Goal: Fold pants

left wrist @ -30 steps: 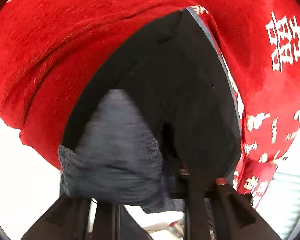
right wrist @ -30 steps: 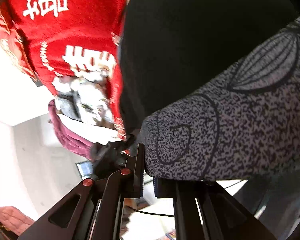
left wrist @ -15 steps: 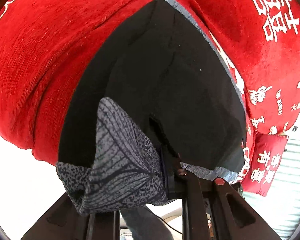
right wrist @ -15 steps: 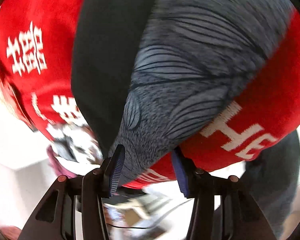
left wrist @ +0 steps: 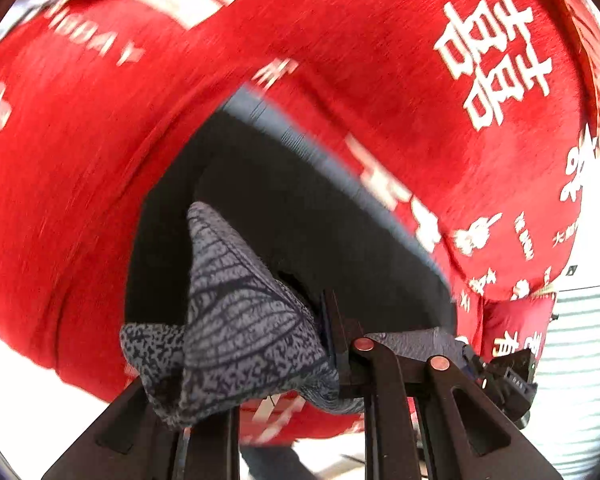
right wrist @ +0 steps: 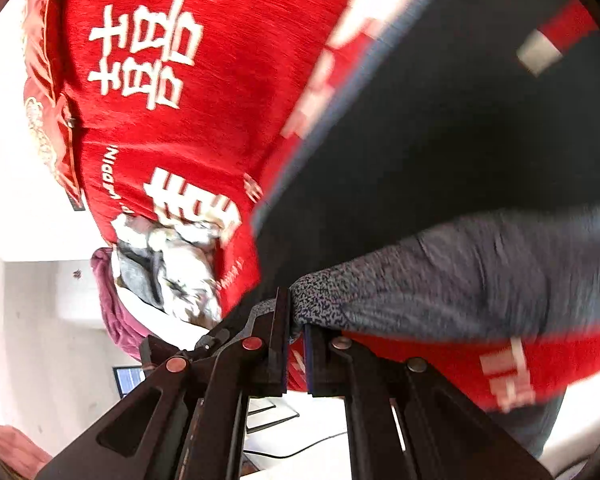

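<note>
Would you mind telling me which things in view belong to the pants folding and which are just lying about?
Part of the job:
- pants, black with a grey patterned hem
- left gripper, clamped on the hem
- right gripper, clamped on the hem
- red bedspread under the pants

Just lying about:
- crumpled grey-and-white garment
- maroon cloth
- small red pillow

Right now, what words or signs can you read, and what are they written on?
"囍": big white double-happiness sign on the red blanket, in both views.
"有": white character on the small red pillow, left wrist view.
Other white letters and little characters on the blanket: too blurred or too small to read.
The pants, held by the left gripper and right gripper, carry only a speckled leaf pattern, no words.
</note>
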